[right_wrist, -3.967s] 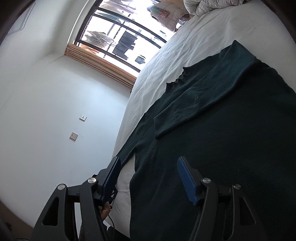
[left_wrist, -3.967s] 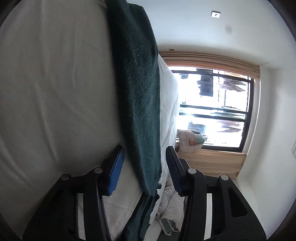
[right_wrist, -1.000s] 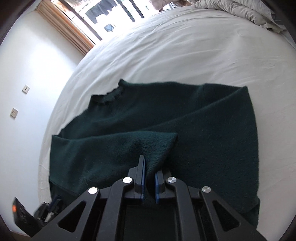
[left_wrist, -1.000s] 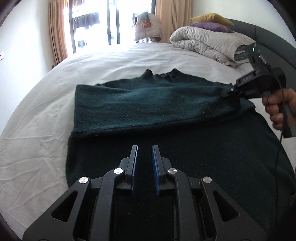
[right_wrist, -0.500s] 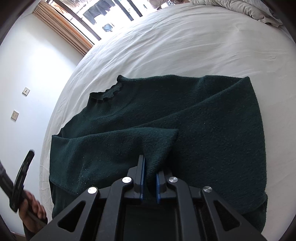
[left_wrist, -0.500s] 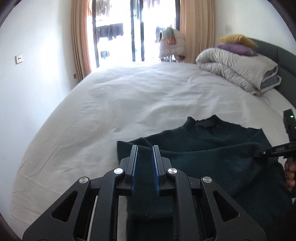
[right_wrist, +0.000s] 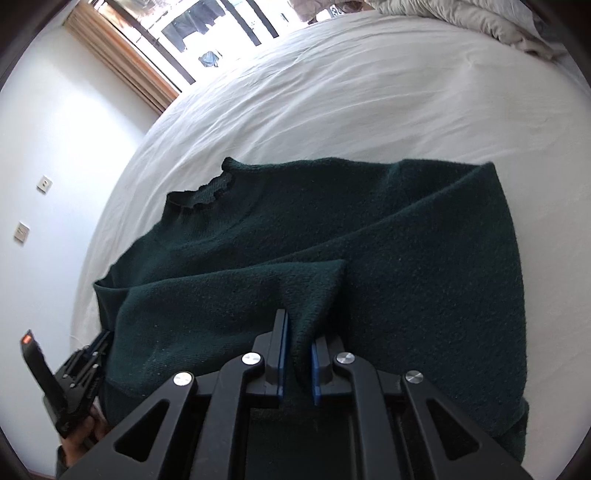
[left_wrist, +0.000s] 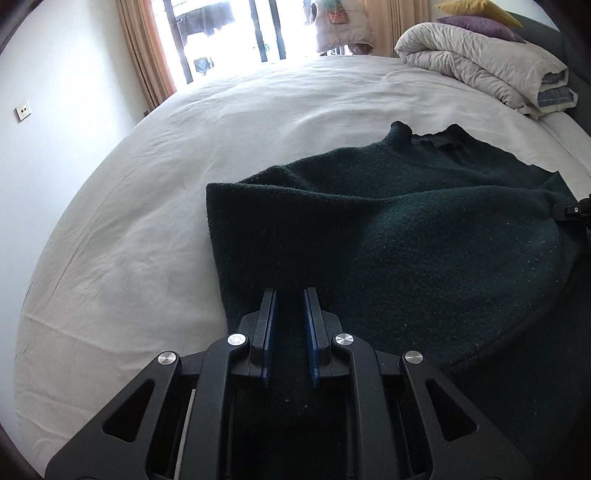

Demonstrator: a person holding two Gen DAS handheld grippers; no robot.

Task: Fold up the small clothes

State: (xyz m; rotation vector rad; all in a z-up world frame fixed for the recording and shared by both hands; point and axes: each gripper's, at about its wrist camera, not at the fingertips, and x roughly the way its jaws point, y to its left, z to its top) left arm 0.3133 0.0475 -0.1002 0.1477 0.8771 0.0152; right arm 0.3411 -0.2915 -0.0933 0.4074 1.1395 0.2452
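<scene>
the dark green sweater (right_wrist: 332, 229) lies spread on the white bed (right_wrist: 369, 92), its long axis running across the mattress from side to side, with the frilled collar (right_wrist: 201, 194) pointing toward the far edge where the window (left_wrist: 229, 33) and curtains stand. the left claw (left_wrist: 290, 334) has its jaws nearly closed on a fold of the knit at the sweater's left edge, the cloth rising in a ridge ahead of it. the right claw (right_wrist: 298, 354) is likewise pinched almost shut on a raised flap of the fabric near the front hem, the flap standing up in a peak between its blue pads (right_wrist: 282, 354). a rolled duvet (left_wrist: 480, 62) sits at the head of the bed, well apart from the sweater. a hand (right_wrist: 83, 432) on the left claw's handle shows at the lower left of the right wrist view.
</scene>
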